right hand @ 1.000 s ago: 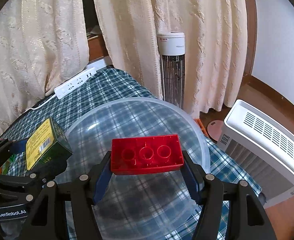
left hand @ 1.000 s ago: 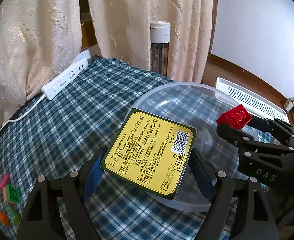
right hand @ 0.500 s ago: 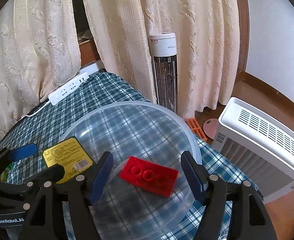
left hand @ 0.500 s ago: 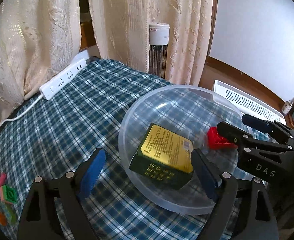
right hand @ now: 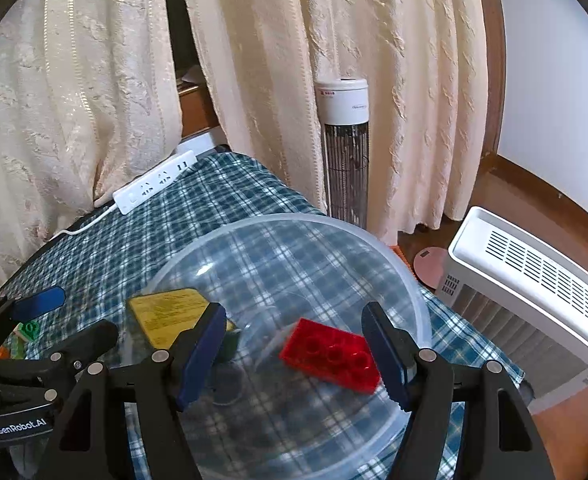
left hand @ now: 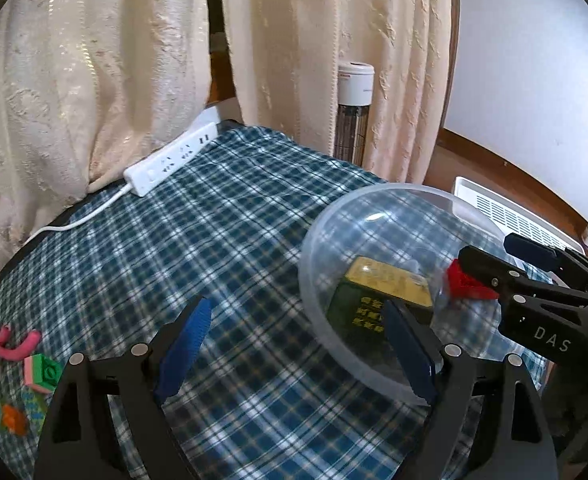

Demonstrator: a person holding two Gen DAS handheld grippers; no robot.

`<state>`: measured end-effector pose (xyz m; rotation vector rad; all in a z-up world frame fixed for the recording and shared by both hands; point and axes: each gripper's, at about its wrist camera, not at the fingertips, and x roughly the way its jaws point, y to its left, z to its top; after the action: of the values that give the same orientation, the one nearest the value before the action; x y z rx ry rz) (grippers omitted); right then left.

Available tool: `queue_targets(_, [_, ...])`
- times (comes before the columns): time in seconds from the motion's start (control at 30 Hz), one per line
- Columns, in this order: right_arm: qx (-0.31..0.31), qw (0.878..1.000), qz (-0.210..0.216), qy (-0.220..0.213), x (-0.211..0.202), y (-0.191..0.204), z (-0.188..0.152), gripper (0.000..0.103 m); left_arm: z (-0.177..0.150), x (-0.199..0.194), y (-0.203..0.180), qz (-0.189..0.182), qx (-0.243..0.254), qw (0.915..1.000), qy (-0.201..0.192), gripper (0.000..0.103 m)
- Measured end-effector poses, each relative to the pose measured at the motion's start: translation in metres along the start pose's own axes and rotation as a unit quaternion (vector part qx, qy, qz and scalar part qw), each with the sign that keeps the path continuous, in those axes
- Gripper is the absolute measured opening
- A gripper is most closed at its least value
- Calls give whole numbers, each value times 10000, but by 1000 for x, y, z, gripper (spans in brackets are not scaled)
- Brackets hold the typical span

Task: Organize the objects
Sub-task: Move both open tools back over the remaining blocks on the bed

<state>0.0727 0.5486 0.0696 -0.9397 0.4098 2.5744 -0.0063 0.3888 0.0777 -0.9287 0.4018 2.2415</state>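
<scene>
Covering the whole table, the checked cloth (left hand: pixel 222 248) is giving me a soft, flat place to work on. On its right part the clear plastic bowl (right hand: pixel 398 264) is standing near the table edge, and I judge it is serving as the collecting place, because it is wide and both my hands are reaching it easily. Inside the bowl the green box with the yellow label (left hand: pixel 378 296) is lying on its side, leaning toward the left wall, and the red brick (right hand: pixel 330 354) is lying flat, studs up, just beside it but apart from it.

My left gripper (left hand: pixel 298 344) is hanging over the cloth at the bowl's left rim with its jaws standing wide and nothing between the pads. My right gripper (right hand: pixel 294 350) is hanging over the bowl; the red brick is showing between its blue pads, but the pads are not pressing on it, so I am holding nothing there as well.

At the far left edge of the cloth the small toys (left hand: pixel 18 364) are waiting: a pink curved piece, a green and pink block, an orange piece. I judge these are the next things for the bowl.

The white power strip (left hand: pixel 170 160) is lying at the back near the curtain.

About writing: "DAS" is readable on the right gripper's body, "GenRobot.AI" on the left one. The print on the yellow label is too small to read.
</scene>
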Motion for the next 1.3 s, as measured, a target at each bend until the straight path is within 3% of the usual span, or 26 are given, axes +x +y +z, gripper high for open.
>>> queue_targets(0.63, [-458,9978,484,-9,-8,67,-6,74,-25,-32,48,734,-294,9967,-173,88])
queue_targets(1.3, [-944,9901,1028,169,1,141,-19,74,-69,-57,118,1386,-912,9861,22,88])
